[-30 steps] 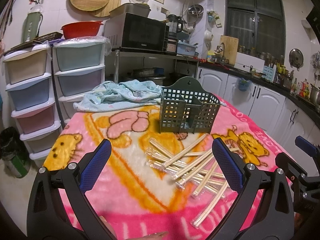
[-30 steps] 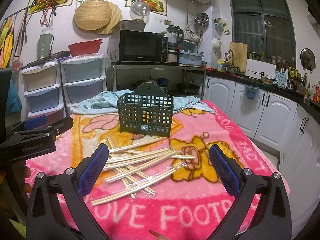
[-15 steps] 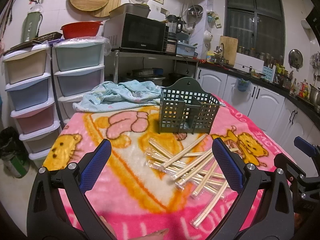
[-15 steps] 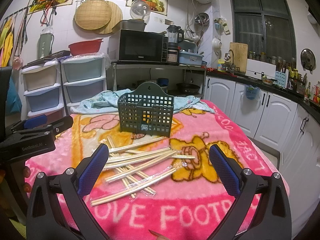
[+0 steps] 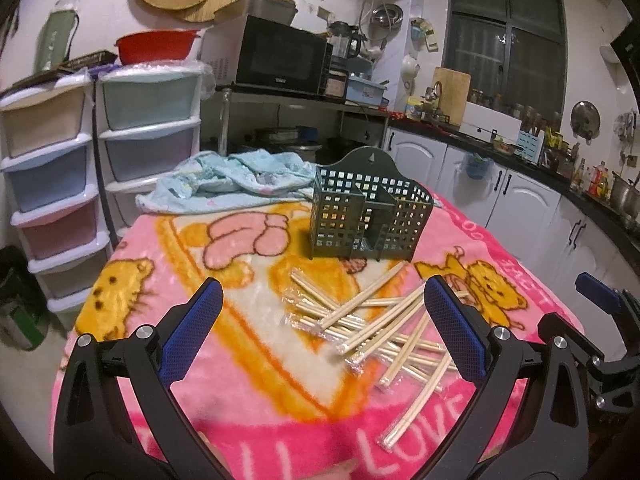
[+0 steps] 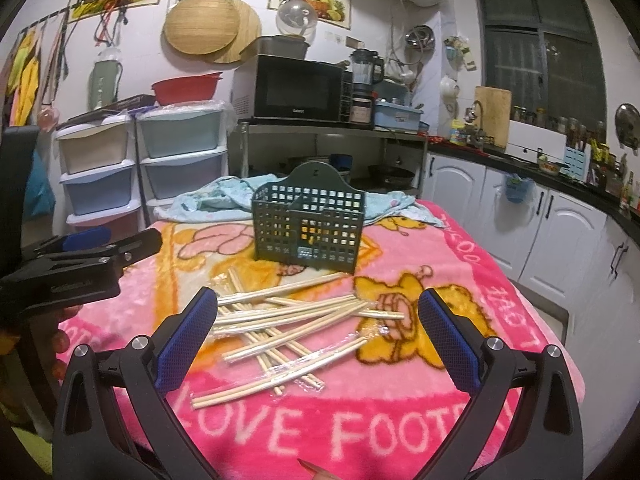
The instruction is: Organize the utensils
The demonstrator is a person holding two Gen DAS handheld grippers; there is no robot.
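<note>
- Left gripper [image 5: 320,314]: jaws wide apart, empty.
- Right gripper [image 6: 318,322]: jaws wide apart, empty.
- Chopsticks [image 6: 288,320] lie scattered on the blanket [image 6: 460,272], near the upright basket [image 6: 308,222].

Pink cartoon blanket [image 6: 400,432] carries green basket [image 6: 308,228]; wrapped chopsticks [image 6: 288,320]; blue cloth [image 5: 236,178].

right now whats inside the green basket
Through the open grid of the green basket no chopsticks show; they all lie on the blanket in front. A small pale tag shows low inside; the compartment floors are hidden.
</note>
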